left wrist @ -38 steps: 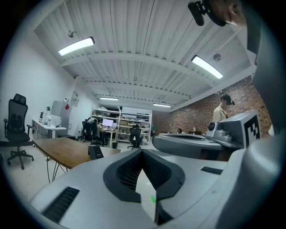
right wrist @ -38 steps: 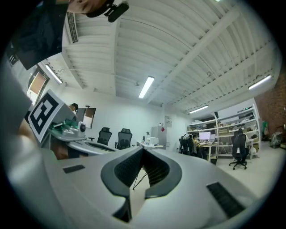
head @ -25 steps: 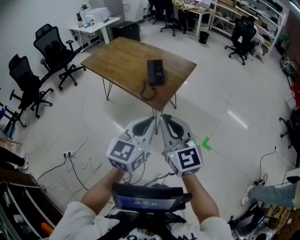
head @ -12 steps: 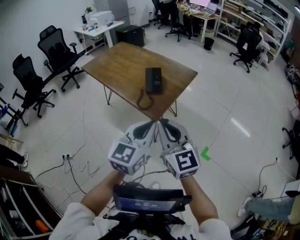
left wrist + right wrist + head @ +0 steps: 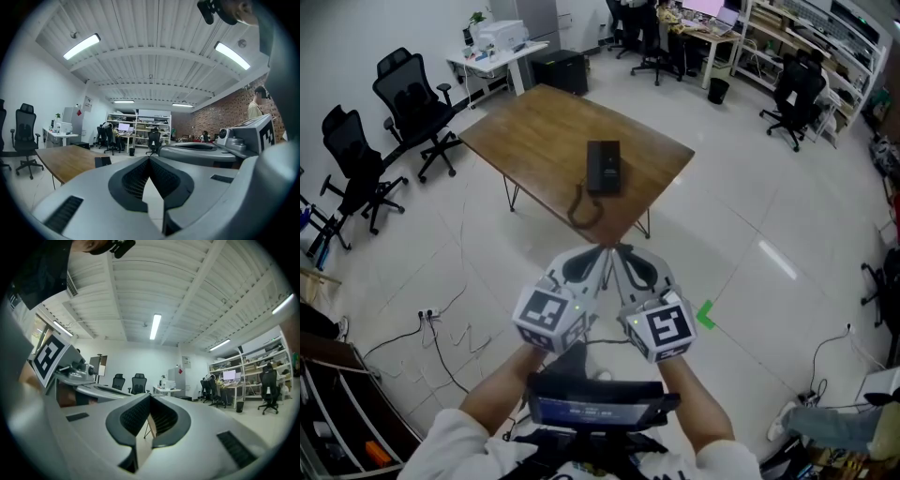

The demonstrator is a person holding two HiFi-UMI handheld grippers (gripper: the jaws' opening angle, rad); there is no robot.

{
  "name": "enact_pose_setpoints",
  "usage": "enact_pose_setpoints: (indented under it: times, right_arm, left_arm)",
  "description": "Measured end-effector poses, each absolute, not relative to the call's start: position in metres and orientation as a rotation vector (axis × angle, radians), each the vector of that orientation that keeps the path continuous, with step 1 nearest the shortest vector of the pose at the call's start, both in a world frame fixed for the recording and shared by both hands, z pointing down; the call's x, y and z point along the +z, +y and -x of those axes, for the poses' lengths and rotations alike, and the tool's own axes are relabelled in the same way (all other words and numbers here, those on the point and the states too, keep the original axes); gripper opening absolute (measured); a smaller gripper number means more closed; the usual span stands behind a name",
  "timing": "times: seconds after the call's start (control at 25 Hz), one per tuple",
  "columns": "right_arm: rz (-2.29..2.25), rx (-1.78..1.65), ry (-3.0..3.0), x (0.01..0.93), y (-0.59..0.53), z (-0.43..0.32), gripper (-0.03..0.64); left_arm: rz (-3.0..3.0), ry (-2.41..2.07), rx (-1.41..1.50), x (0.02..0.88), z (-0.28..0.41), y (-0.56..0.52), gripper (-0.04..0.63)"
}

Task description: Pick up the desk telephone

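One wooden tabletop (image 5: 534, 141) stands mid-floor. On it lies one black telephone (image 5: 603, 167) with one coiled cord (image 5: 584, 206). Two tools show near the person: the left tool (image 5: 602, 253) and the right tool (image 5: 619, 253). Two black office chairs stand at the left, the near chair (image 5: 352, 164) and the far chair (image 5: 412, 94), and at least one more, the right chair (image 5: 789, 92), stands at the far right. Far left there is one white desk (image 5: 469, 64) with one printer (image 5: 502, 36). One black bin (image 5: 718, 88) stands far off. One green mark (image 5: 705, 314) lies on the floor to the right.
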State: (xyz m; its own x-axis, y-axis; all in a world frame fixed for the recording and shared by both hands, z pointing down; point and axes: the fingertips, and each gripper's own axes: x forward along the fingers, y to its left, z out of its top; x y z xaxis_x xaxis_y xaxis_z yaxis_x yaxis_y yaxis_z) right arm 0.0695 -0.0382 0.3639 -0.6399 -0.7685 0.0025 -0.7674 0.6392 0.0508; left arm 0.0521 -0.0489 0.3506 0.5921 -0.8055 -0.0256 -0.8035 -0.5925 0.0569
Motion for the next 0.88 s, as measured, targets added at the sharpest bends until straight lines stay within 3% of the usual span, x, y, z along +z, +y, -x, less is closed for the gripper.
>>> enact_pose_setpoints:
  times: [0.88]
  right_arm:
    - [-1.363,-0.012,-2.751,0.386,-0.159,-0.048,0.005]
  left_arm:
    - [-2.71,-1.341,-0.088,0.373,-0.025,-0.175,0.0]
